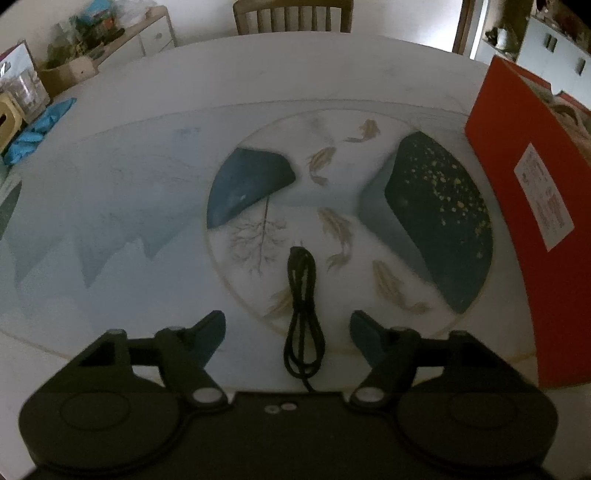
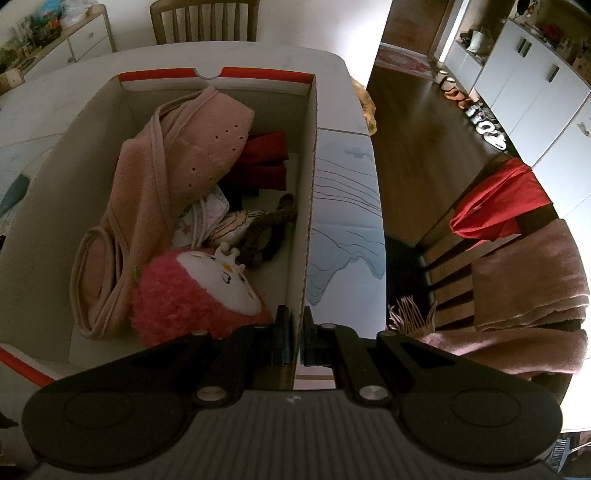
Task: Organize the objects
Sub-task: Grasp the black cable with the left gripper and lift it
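Note:
In the left wrist view a coiled black cable (image 1: pixel 303 317) lies on the painted tabletop (image 1: pixel 147 206), between and just ahead of the open fingers of my left gripper (image 1: pixel 288 325). The red cardboard box (image 1: pixel 532 221) stands to its right. In the right wrist view my right gripper (image 2: pixel 295 332) is shut on the near right wall of that box (image 2: pixel 308 206). Inside lie a pink blanket (image 2: pixel 155 206), a pink plush toy (image 2: pixel 199 295), a red cloth (image 2: pixel 264 158) and a brown braided toy (image 2: pixel 266 229).
A wooden chair (image 1: pixel 293 16) stands at the table's far side. A blue cloth (image 1: pixel 40 127) lies at the left edge. Right of the table, a chair (image 2: pixel 480 258) holds a red garment (image 2: pixel 498 206) and a pink scarf (image 2: pixel 524 295). Cabinets line the walls.

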`<state>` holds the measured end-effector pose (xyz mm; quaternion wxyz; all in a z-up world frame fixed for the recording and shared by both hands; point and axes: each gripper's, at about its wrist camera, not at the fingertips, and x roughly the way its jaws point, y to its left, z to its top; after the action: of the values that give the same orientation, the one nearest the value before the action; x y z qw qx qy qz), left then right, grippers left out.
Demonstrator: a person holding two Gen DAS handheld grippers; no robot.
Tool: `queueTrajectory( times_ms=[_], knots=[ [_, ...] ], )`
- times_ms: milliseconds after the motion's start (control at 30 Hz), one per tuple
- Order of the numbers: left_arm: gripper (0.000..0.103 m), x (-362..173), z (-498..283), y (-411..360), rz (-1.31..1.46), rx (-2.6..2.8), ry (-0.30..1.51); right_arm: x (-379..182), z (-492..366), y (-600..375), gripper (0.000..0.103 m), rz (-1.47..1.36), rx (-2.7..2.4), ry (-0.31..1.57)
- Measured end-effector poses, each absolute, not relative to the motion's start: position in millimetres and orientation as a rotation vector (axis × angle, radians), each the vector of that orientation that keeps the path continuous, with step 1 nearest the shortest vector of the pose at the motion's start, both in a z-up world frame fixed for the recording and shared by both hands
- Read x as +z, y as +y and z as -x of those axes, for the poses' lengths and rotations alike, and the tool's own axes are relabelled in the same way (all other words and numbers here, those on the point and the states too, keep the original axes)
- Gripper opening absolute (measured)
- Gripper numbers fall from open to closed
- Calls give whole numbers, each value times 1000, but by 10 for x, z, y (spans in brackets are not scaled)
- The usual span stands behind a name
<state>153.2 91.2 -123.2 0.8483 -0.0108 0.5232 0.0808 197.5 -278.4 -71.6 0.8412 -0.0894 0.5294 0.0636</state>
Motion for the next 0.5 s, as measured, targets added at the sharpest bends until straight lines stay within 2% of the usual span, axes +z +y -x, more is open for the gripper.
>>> queueTrajectory(
  times_ms=[167, 300, 500],
  knots=[
    [43, -1211, -1535, 895, 50, 141, 1103, -717, -1976, -2781, 5, 189, 135, 1119],
    [18, -1191, -1553, 882, 52, 121, 1112, -724, -1976, -2782, 5, 189, 137, 1117],
    [16, -1182, -1587, 846, 18, 125, 1131, -732, -1978, -2781, 5, 191, 141, 1117]
  ],
)
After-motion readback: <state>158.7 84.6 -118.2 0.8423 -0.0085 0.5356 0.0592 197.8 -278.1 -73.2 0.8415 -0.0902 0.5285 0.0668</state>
